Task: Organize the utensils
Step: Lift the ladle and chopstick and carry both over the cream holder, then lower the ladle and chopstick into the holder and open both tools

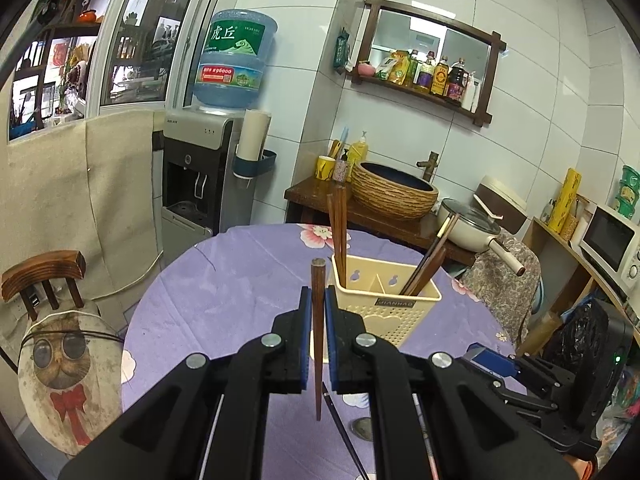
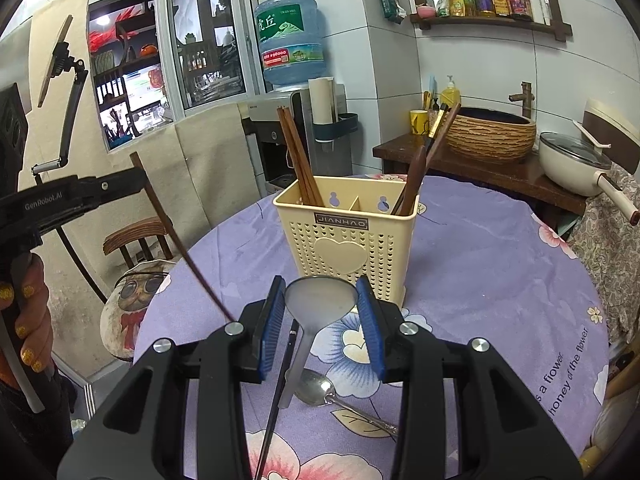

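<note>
Tabletop (image 2: 500,264): round, purple floral cloth.

Utensil holder (image 2: 346,240): cream plastic, perforated, 2 compartments, upright near the centre. Left compartment holds 2 brown chopsticks (image 2: 300,160); right compartment holds dark wooden utensils (image 2: 416,176).

Left gripper (image 1: 319,320): fingers narrow, clamped on 1 brown chopstick (image 1: 317,344), held roughly upright above the tabletop, just beside the holder.

Right gripper (image 2: 322,320): fingers wide, either side of the bowl of a translucent white ladle (image 2: 320,300); whether they touch it cannot be told.

Loose on the cloth: 1 metal spoon (image 2: 320,390), 1 black chopstick (image 2: 280,392).
</note>
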The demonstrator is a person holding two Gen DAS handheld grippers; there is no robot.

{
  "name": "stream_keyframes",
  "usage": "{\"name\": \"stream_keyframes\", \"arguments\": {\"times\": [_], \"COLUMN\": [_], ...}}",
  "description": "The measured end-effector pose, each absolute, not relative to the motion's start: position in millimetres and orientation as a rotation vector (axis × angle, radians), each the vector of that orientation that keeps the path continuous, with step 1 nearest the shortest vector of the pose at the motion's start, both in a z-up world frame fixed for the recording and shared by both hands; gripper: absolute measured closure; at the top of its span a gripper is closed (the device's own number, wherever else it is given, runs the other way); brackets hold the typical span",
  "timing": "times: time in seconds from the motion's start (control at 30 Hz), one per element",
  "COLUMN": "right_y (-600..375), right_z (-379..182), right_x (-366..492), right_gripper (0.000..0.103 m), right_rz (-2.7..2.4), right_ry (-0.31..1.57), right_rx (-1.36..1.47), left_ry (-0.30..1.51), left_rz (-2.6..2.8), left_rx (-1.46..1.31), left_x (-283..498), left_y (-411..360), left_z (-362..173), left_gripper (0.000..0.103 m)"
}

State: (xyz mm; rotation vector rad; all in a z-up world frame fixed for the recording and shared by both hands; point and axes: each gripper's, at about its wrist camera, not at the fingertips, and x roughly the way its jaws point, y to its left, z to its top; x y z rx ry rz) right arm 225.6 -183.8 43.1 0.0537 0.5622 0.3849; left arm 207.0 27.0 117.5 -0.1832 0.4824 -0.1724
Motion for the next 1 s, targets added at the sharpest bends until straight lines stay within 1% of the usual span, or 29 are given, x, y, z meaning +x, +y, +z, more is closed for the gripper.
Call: {"name": "stream_keyframes", "arguments": {"times": [0.23, 0.43, 0.57, 0.67, 0.8, 1.0], "right_y": [-182, -184, -189, -192, -191, -187], "right_z": [75, 136, 180, 200, 187, 123], "right_x": [237, 259, 279, 297, 319, 339], "right_gripper": [0.066, 0.066, 0.066, 0.066, 0.066, 0.066], "right_rz": [0.396, 0.343, 0.307, 0.264, 0.207, 0.188], "right_ry": [0.526, 0.423, 0.352, 0.315, 0.306, 0.377], "right_rx": [0.006, -0.057, -0.051, -0.049, -0.06, -0.071], "left_ry": [0.449, 0.415, 0.378, 0.363, 0.392, 0.445], "left_rz": [-0.228, -0.272, -0.289, -0.275, -0.24, -0.204], "left_rx": [-0.159, -0.156, -0.176, -0.178, -0.149, -0.133], "left_x": [223, 248, 268, 282, 310, 327], "left_y": [19, 8, -3, -12, -29, -38], "left_z": [158, 212, 251, 263, 247, 195], "left_gripper": [0.096, 0.096, 0.096, 0.096, 0.096, 0.096]}}
